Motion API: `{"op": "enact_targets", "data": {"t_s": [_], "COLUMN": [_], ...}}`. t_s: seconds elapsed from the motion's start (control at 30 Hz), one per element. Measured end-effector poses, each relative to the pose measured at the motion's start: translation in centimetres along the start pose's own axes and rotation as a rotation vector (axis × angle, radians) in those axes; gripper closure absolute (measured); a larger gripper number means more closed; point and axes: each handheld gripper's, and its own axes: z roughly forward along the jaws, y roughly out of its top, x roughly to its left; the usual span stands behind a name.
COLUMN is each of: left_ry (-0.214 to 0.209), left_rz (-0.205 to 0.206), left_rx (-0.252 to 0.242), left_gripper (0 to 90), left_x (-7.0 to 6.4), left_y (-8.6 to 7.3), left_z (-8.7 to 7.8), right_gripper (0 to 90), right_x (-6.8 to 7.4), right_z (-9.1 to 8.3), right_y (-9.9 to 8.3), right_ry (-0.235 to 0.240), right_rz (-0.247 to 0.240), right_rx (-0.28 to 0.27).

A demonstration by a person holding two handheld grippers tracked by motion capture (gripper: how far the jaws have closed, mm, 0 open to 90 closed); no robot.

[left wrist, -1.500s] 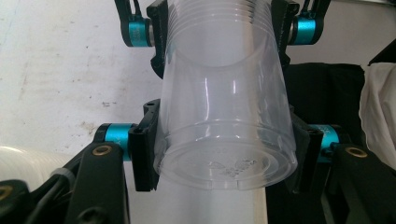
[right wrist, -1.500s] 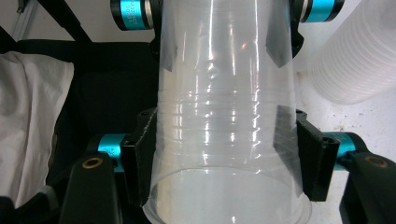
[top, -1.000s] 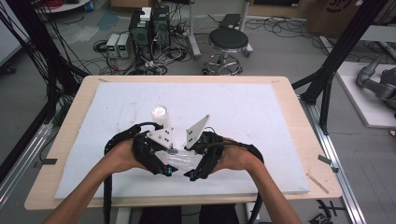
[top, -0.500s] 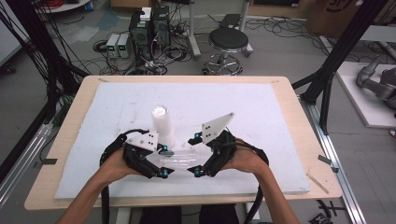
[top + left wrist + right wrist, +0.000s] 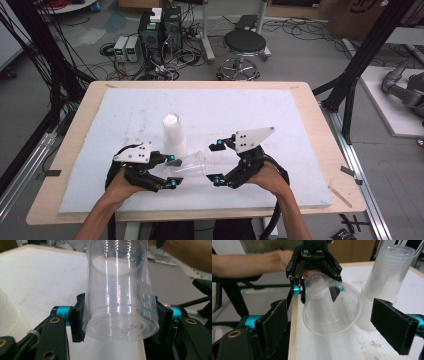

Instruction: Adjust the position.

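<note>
Since half a second ago, the right gripper (image 5: 216,162) has been drawn rightward, jaws wide, off the clear cup (image 5: 189,163); it is pinched near its base by the left gripper (image 5: 172,170), low over the white mat (image 5: 280,115) right of the cup stack (image 5: 174,134). Thin walls may buckle if squeezed harder.

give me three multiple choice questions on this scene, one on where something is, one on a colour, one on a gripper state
1. Where does the stack of cups stand?
A. on the white mat, beyond the left gripper
B. on the floor by the stool
C. on the bare wooden edge of the table

2. What colour are the small fittings beside the pads of the left gripper?
A. red
B. turquoise blue
C. yellow

3. How does the right gripper stand?
A. shut on the clear cup
B. shut on the stack
C. open, jaws apart on either side of the clear cup's mouth

Answers:
1 A: the high view shows the stack upright on the white mat.
2 B: the left gripper view shows turquoise sleeves by both pads.
3 C: the right gripper view shows both pads off the clear cup, which the left gripper clamps.
</note>
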Motion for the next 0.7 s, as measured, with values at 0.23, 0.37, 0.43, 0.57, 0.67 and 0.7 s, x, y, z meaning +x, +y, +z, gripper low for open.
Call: {"op": "enact_targets", "data": {"t_s": [0.23,0.37,0.43,0.57,0.67,0.7], "left_ry": [-0.014,-0.020,-0.023,-0.028,-0.029,-0.031], "left_rz": [0.018,0.022,0.022,0.023,0.025,0.028], "left_rx": [-0.125,-0.136,-0.150,-0.158,-0.160,-0.160], "left_gripper": [41.3,41.2,41.3,41.3,41.2,41.3], "left_x": [0.0,-0.1,-0.1,-0.1,-0.2,-0.2], "left_y": [0.0,0.0,-0.1,-0.1,0.0,0.0], "left_z": [-0.4,-0.4,-0.4,-0.3,-0.2,-0.1], "right_gripper": [14.5,14.5,14.5,14.5,14.5,14.5], "right_x": [0.1,0.1,0.1,0.0,0.0,0.0], "right_z": [-0.1,0.0,0.1,0.3,0.3,0.4], "right_y": [-1.8,-2.2,-2.5,-3.0,-3.2,-3.3], "right_ry": [0.012,0.004,-0.004,0.002,0.004,0.005], "right_rz": [0.030,0.037,0.037,0.052,0.056,0.061], "right_rx": [-0.142,-0.155,-0.160,-0.204,-0.220,-0.225]}}
